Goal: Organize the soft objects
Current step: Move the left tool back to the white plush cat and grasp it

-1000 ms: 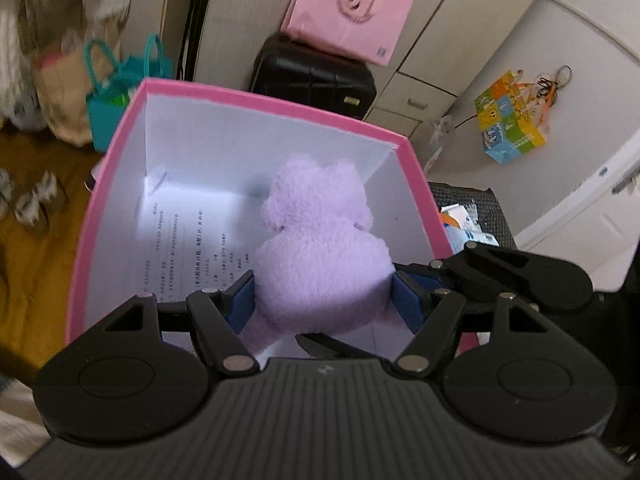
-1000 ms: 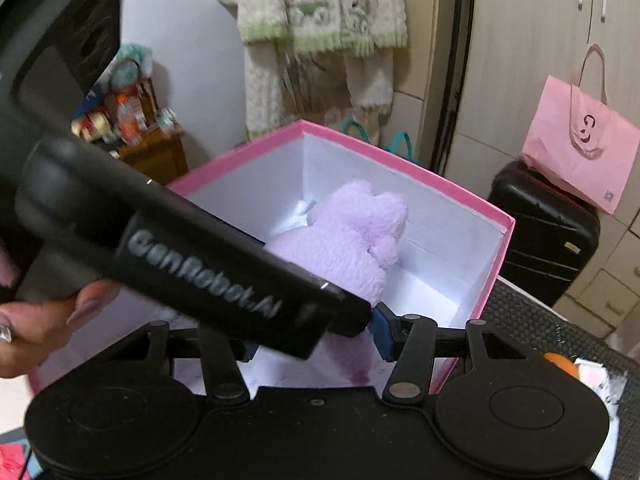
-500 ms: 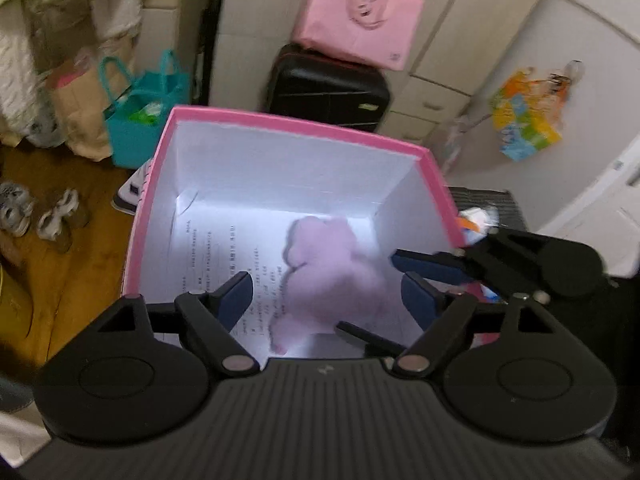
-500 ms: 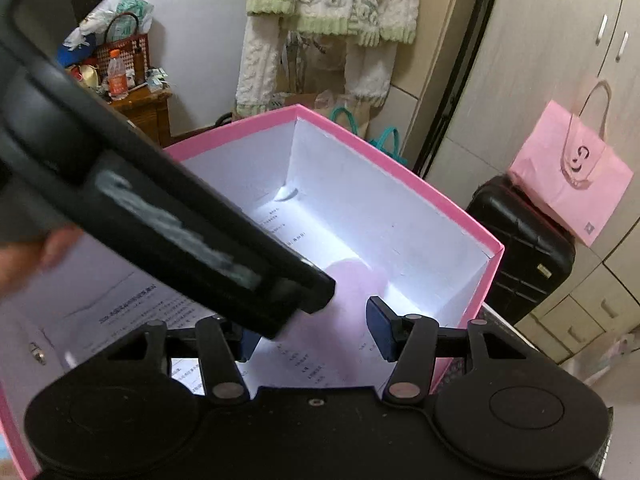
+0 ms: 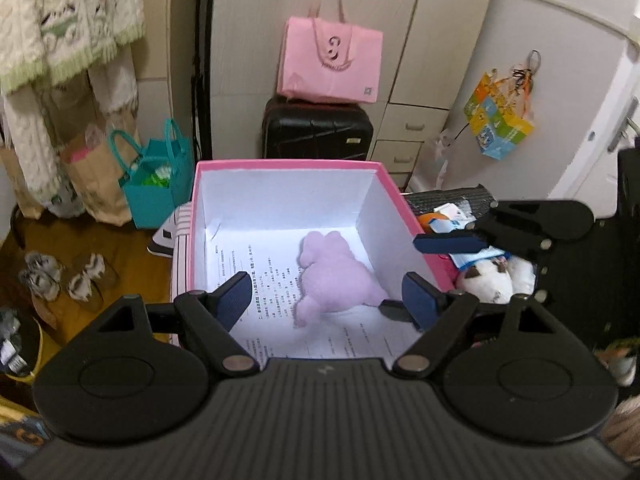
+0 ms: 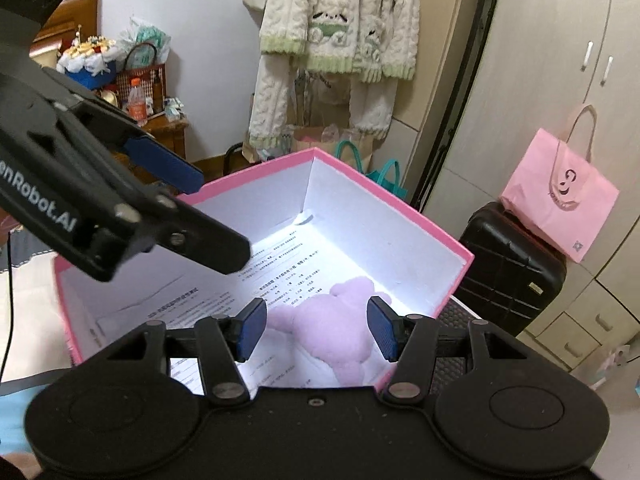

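Lying flat inside the pink box [image 5: 280, 165] on printed paper [image 5: 256, 268]: purple plush bunny [image 5: 334, 280], ears toward the far wall, legs near. Left tool [image 5: 328, 300] wide open, empty. Right tool [image 6: 316, 328] open, empty.

I see my left gripper [image 5: 328, 298] spread wide above the pink box [image 5: 280, 165], purple plush [image 5: 336, 282] lying inside.

Black ribbed gripper body, blue-padded fingers [image 5: 234, 296], silver pivot screws.
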### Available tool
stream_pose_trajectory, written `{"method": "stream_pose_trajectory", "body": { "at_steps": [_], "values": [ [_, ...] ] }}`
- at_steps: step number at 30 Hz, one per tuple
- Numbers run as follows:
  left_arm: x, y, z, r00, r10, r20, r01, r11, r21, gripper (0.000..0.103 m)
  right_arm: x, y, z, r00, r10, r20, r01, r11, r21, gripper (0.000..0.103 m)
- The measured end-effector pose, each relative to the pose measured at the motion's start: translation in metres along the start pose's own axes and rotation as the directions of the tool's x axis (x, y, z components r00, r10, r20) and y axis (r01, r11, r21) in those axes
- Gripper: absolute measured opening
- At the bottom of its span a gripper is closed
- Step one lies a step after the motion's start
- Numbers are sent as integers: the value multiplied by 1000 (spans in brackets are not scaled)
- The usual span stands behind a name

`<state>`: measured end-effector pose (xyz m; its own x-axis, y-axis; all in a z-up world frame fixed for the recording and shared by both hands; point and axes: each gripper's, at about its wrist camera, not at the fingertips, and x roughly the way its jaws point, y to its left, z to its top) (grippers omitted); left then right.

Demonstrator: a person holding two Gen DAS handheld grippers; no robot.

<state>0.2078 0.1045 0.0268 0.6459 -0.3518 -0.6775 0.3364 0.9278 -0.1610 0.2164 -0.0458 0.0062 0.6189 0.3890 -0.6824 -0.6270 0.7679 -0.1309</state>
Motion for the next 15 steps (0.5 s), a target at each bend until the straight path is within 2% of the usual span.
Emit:
{"method": "stream_pose_trajectory", "body": {
  "at_steps": [8,15],
  "values": [
    [-34,-46,-17,1000,-27,11,26,991,131,82,-59,-10,-18,999,10,53,-13,998,58,62],
    [-46,-95,-35,998,-60,12,55,964,259,82,-117,-19,-51,992,-6,124,-7,994,109,64]
  ]
}}
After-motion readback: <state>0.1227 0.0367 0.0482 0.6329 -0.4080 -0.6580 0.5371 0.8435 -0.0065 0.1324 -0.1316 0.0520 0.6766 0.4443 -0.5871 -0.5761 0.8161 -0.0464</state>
